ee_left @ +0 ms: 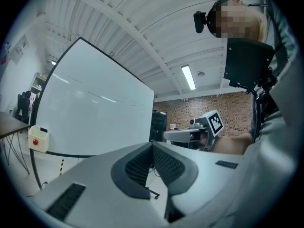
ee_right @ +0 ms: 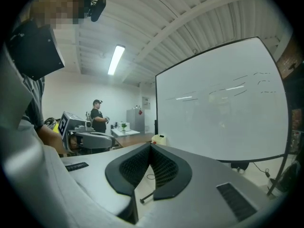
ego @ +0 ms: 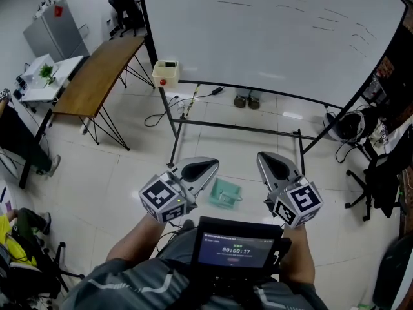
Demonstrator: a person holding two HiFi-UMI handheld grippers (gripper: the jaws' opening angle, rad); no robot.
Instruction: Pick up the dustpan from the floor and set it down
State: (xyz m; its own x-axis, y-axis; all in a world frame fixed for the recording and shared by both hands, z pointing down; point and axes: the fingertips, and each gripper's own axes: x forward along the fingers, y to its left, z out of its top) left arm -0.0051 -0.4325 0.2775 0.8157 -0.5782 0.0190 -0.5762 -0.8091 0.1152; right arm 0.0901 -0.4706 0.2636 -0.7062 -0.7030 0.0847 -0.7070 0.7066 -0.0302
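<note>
Dustpan (ego: 225, 193), teal, lies on floor tiles (ego: 122, 186) between left gripper (ego: 213, 166) and right gripper (ego: 263, 157), both jaws closed, holding nothing; whiteboard frame (ego: 239, 129) at 12 o'clock.

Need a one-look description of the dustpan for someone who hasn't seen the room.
Find the large whiteboard on its black stand. On the pale tiled floor in front of it, seen between the left gripper and right gripper, lies the dustpan. It is the only teal thing there.
</note>
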